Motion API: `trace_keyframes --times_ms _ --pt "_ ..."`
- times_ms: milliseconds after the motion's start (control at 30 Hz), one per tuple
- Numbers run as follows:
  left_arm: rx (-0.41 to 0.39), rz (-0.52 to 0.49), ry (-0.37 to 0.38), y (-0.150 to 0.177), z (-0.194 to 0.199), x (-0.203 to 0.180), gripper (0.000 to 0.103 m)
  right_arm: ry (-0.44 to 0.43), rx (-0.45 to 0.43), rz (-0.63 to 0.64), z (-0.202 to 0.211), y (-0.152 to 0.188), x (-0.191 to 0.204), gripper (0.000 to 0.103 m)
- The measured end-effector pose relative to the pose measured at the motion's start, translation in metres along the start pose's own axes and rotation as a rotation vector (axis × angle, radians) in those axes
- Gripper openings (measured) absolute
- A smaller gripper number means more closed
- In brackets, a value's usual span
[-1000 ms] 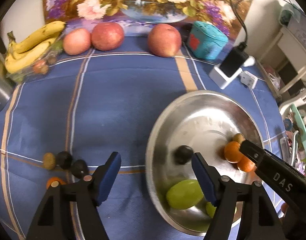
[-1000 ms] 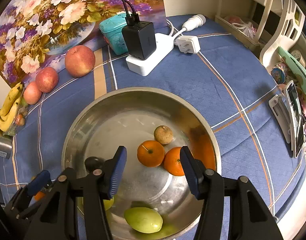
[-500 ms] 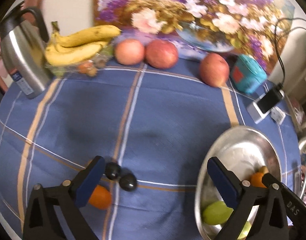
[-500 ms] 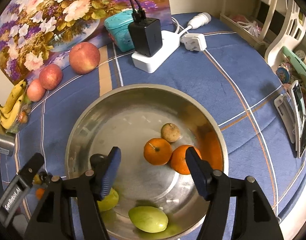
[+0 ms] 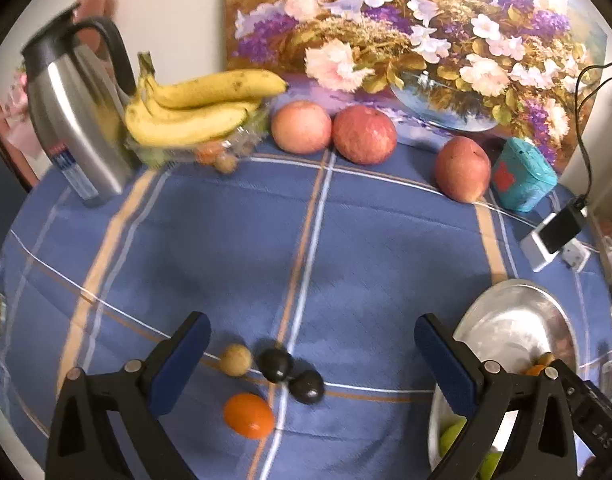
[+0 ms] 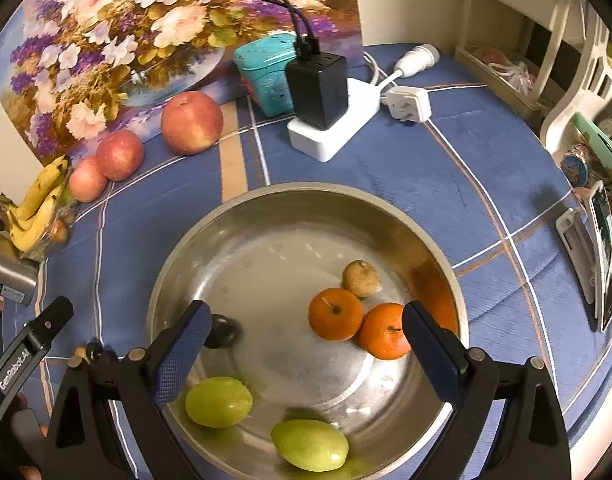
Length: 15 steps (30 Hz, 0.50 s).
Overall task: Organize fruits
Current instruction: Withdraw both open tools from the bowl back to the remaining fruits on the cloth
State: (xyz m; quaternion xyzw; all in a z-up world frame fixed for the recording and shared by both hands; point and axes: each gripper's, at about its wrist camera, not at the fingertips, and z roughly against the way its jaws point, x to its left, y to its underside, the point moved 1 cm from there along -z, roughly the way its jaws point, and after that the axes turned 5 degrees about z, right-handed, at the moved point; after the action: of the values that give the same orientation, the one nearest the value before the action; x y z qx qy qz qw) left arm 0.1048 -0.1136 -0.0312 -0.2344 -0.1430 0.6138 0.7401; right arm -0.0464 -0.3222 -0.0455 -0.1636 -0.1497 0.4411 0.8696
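Right wrist view: my right gripper [image 6: 301, 344] jaws are opening, empty, over the steel bowl [image 6: 265, 200] holding six small fruits, while my left gripper [image 5: 312, 356], wide and empty, faces four small fruits [image 5: 247, 416] left on the tablecloth [image 5: 225, 240].

left tongs [image 5: 312, 354] wide apart, right tongs [image 6: 306, 344] opening, both empty

In the left wrist view the steel bowl [image 5: 518, 316] is mostly hidden behind the left tool's [image 5: 312, 354] right arm, with its fruit only peeking out. In the right wrist view a dark fruit [image 6: 221, 330] is half hidden behind the right tool's [image 6: 303, 344] left pad. The small fruits on the table [image 6: 85, 354] are too small to tell apart.
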Motion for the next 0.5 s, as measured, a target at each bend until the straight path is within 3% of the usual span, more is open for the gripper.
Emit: trace_keyframes --times_ms 167,300,500 --pt "-0.027 -0.03 -0.021 -0.002 0.006 -0.002 0.103 -0.011 0.003 0.002 0.0 0.001 0.004 0.096" --pt "0.0 -0.007 0.0 -0.002 0.006 -0.001 0.103 -0.016 0.005 0.002 0.0 0.002 0.007 0.096" --pt "0.031 0.025 -0.025 -0.002 0.003 0.008 0.103 -0.02 0.014 0.015 -0.001 0.004 0.015 0.096"
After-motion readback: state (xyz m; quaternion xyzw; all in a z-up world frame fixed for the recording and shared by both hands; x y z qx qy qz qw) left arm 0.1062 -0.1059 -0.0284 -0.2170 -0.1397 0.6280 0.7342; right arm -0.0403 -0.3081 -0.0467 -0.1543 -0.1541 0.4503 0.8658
